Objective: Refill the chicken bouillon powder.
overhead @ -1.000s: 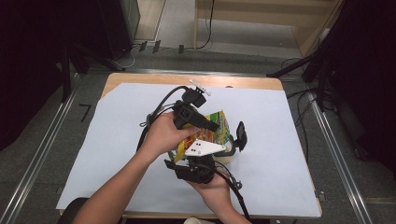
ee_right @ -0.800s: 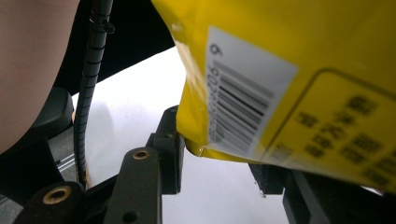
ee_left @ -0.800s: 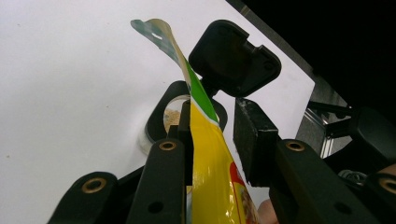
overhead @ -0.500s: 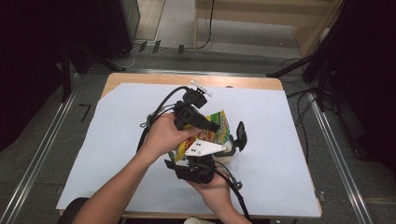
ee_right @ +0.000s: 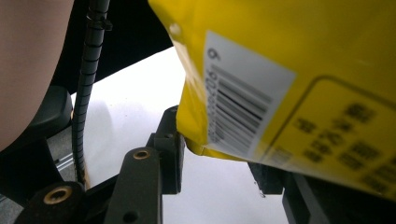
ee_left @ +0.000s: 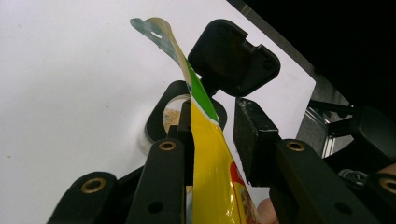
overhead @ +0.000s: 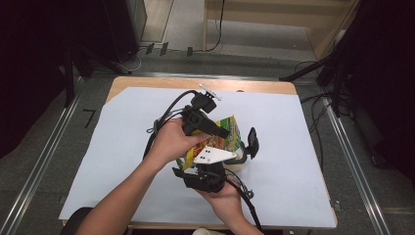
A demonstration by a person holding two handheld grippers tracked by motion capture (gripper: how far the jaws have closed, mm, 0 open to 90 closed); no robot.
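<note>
lying at the middle of the white-papered worktop (overhead: 122, 147), a glossy yellow snack pouch (overhead: 222, 139) with green and red print is the thing both hands close around. its film is smooth and shiny, creased where it bends; in the left gripper view the pouch (ee_left: 212, 172) rises as a thin flat sheet, yellow low down, green higher, ending in a pale crimped seal with a small hang hole.

the left gripper (overhead: 215, 129), matte black plastic with brass-coloured rivets, lies over the pouch from its left side, held in the left hand (overhead: 171, 142). its jaws stand partly open around the sheet: the near-left pad lies against the film, the right block-shaped pad stands a little off it. past the pouch's edge sits a small round clear jar (ee_left: 173, 119) with tan crumbly contents, ringed by a black curved part, and a flat rounded black pad (ee_left: 233, 56) stands above it.

the right gripper (overhead: 235, 154), topped by a white three-cornered plate, comes from just below the pouch, held in the right hand (overhead: 220, 196). in the right gripper view the pouch's (ee_right: 303, 84) back panel hangs over its jaws, showing a white barcode label and dark blurred print; its lower corner sits between the two black jaws, which stand apart. whether they press the film i cannot tell. a ribbed black cable (ee_right: 88, 93) runs down beside the pouch's left.
</note>
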